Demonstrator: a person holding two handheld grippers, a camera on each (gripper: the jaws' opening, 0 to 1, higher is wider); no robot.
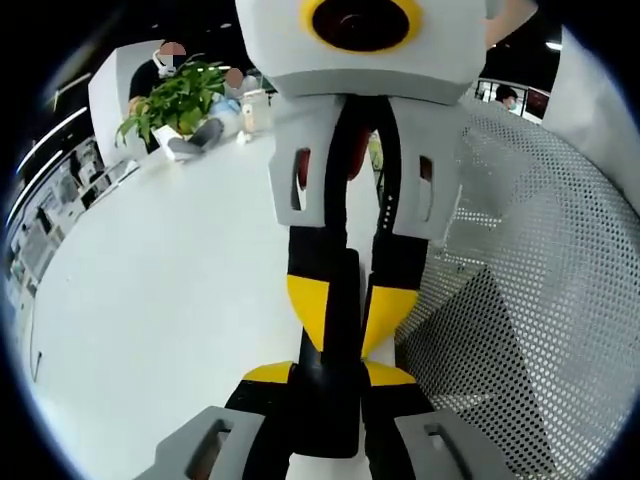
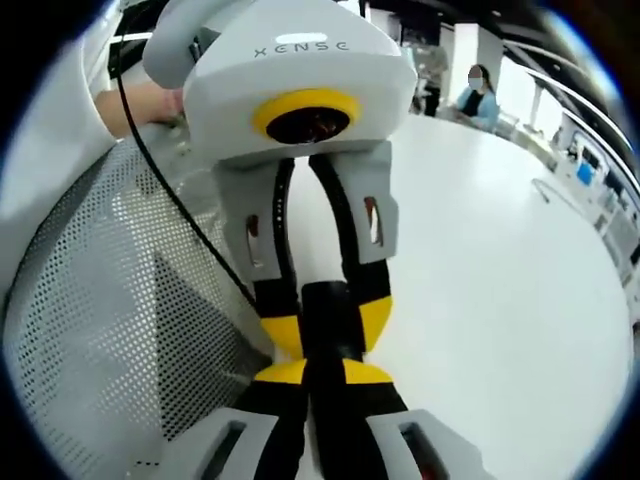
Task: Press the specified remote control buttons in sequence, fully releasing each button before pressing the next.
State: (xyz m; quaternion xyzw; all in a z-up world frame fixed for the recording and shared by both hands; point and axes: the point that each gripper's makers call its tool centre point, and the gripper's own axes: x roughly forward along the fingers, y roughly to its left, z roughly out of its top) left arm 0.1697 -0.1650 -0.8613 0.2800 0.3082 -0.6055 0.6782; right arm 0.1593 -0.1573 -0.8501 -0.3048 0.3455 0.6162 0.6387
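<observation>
In the left gripper view, a green plant (image 1: 180, 95) stood at the far left of the white table (image 1: 170, 300), with seated people close behind it. In the middle, the left gripper (image 1: 330, 372) rose from the near edge and met the right gripper (image 1: 345, 305), which came down from the far side, so the two faced each other tip to tip. Between them was the black remote (image 1: 328, 410), lying lengthwise over the table. The left tongs were closed on its near end and the right tongs on its far end, yellow tips pressing on both long sides. To the right was a white perforated mesh panel (image 1: 540, 300).

In the right gripper view, a thin black cable (image 2: 170, 200) crossed the mesh on the left, and a hand (image 2: 150, 105) showed far behind it. The buttons of the remote could not be seen. At the far right, a person (image 2: 478, 95) sat behind the table.
</observation>
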